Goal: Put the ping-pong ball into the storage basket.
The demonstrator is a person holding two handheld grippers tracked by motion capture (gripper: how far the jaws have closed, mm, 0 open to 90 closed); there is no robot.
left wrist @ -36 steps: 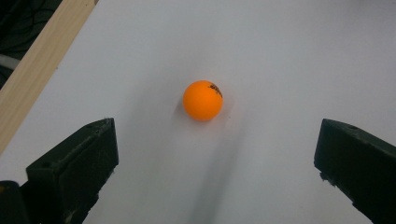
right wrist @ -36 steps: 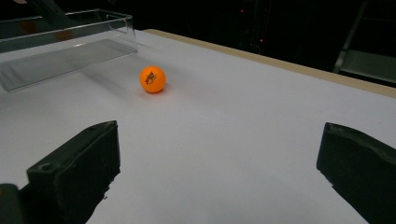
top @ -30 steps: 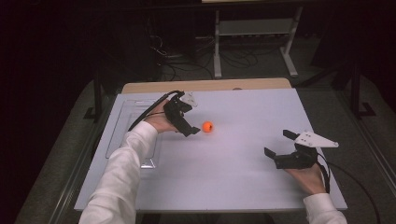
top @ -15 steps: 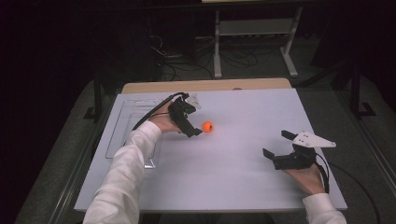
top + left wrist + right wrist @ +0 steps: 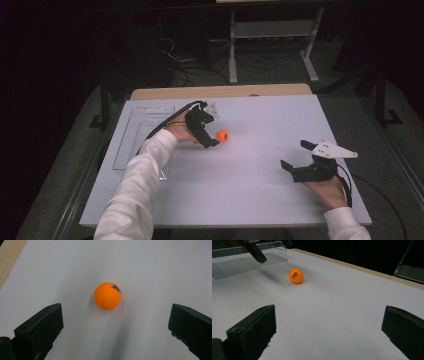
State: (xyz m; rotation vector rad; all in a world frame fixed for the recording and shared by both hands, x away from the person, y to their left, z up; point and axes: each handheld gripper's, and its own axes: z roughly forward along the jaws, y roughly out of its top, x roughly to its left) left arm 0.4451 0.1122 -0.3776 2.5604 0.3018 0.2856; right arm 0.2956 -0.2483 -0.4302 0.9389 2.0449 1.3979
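An orange ping-pong ball (image 5: 222, 135) rests on the white table top (image 5: 250, 200), left of the middle. My left gripper (image 5: 212, 128) hovers right beside it on its left, open. In the left gripper view the ball (image 5: 107, 295) lies just ahead of the two wide-apart jaws of that gripper (image 5: 116, 315), touching neither. My right gripper (image 5: 295, 155) is held low at the right of the table, open and holding nothing. From the right gripper (image 5: 329, 312) the ball (image 5: 296, 275) is seen far off, with the left gripper's fingers (image 5: 257, 252) above and to its left.
A clear plastic tray (image 5: 135, 140) lies along the table's left side, behind the left hand; its wall (image 5: 244, 262) stands past the ball. A wooden strip (image 5: 220, 92) edges the table's far side. A metal rack (image 5: 270, 30) and cables sit on the dark floor beyond.
The left gripper has edged slightly closer to the ball. The ball has stayed in place and the right gripper has barely shifted.
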